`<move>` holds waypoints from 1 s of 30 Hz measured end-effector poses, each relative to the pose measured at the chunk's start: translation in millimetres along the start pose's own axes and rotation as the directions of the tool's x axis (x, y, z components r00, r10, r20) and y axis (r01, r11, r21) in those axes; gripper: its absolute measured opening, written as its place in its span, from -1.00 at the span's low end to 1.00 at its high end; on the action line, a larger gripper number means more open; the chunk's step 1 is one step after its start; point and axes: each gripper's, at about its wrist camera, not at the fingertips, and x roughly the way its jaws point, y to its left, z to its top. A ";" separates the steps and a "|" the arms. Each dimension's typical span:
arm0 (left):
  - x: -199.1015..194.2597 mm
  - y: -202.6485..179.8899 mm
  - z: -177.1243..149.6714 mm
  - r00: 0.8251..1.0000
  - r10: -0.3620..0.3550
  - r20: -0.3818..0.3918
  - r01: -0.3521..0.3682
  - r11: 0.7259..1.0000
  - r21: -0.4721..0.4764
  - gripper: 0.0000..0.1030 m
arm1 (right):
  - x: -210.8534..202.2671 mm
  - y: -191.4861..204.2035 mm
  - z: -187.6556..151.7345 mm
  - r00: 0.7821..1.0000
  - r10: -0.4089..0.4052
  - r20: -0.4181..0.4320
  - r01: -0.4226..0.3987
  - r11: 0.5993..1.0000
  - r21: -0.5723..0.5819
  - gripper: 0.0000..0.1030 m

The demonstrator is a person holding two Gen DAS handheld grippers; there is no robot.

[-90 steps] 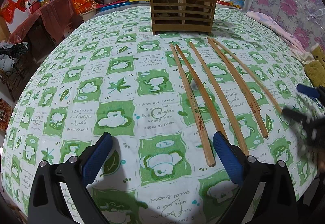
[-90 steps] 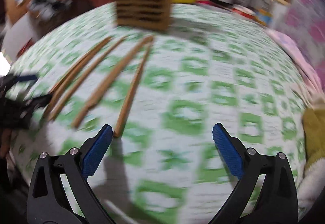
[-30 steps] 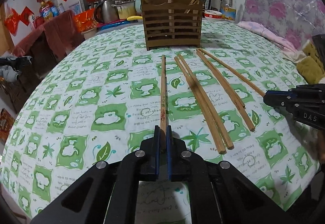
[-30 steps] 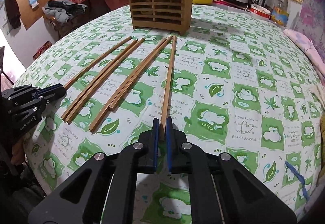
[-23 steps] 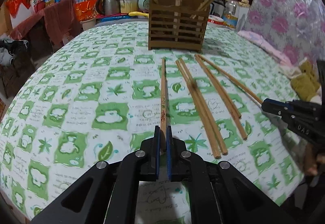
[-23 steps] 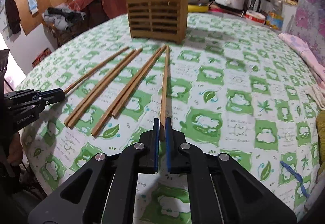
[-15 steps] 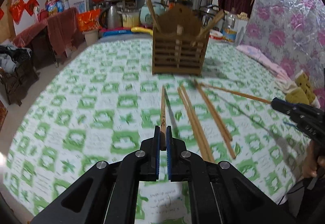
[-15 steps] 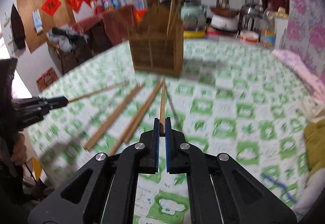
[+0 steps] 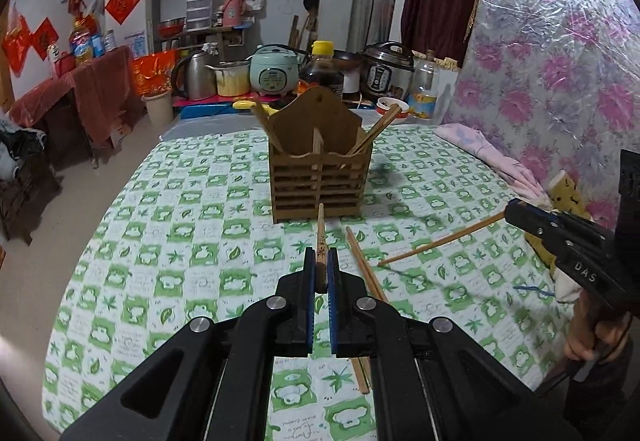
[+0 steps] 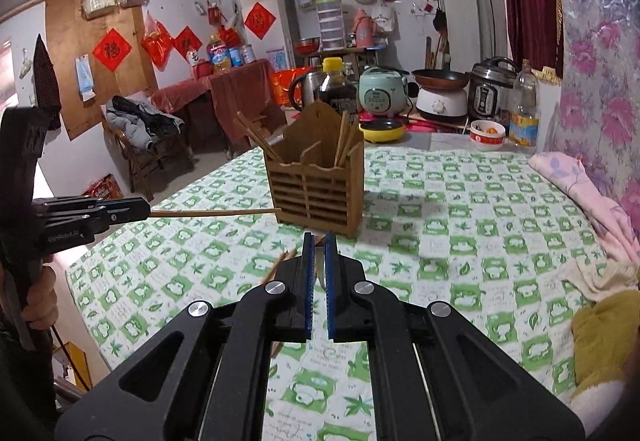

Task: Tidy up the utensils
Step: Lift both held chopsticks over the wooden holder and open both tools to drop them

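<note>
now that both arms have risen off the tablecloth [image 9: 192, 209], the left gripper [image 9: 319, 273] stays clamped on one chopstick [image 9: 320, 237], tip aimed at 12 o'clock toward the wooden chopstick holder [image 9: 320, 181]; the right gripper [image 10: 319, 261] pinches another chopstick [image 9: 436, 241], so insertion looks next. spare chopsticks [image 9: 366, 273] lie at 1 o'clock.

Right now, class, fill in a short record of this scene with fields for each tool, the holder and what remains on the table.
left tool: shut on a brown wooden chopstick, lifted
right tool: shut on another wooden chopstick, lifted
slatted wooden utensil holder: upright on the green-and-white checked tablecloth, chopsticks already in both compartments
loose chopsticks: still lying on the cloth
</note>
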 end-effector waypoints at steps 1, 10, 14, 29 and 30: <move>-1.7 -0.2 5.3 1.000 0.003 0.001 -0.003 1.000 0.004 -0.89 | 0.0 0.4 4.4 1.000 -0.001 0.006 0.001 1.000 -0.003 -0.89; -5.4 1.9 65.0 0.998 0.042 0.050 -0.043 0.999 0.015 -0.89 | 2.7 6.7 44.1 0.998 -0.011 0.063 0.013 0.999 -0.034 -0.89; 6.3 4.1 96.2 0.997 0.069 0.031 -0.070 0.997 0.022 -0.89 | 1.6 13.1 76.9 0.993 -0.008 0.122 0.014 0.999 -0.050 -0.89; 88.6 19.9 139.5 0.982 0.088 -0.167 -0.084 0.996 0.034 -0.88 | 59.8 11.2 171.5 0.945 -0.037 0.326 0.029 0.999 0.029 -0.89; 93.5 20.0 141.1 0.982 0.080 -0.171 -0.076 0.997 0.028 -0.88 | 69.2 10.1 172.0 0.946 -0.040 0.321 0.031 0.999 0.034 -0.89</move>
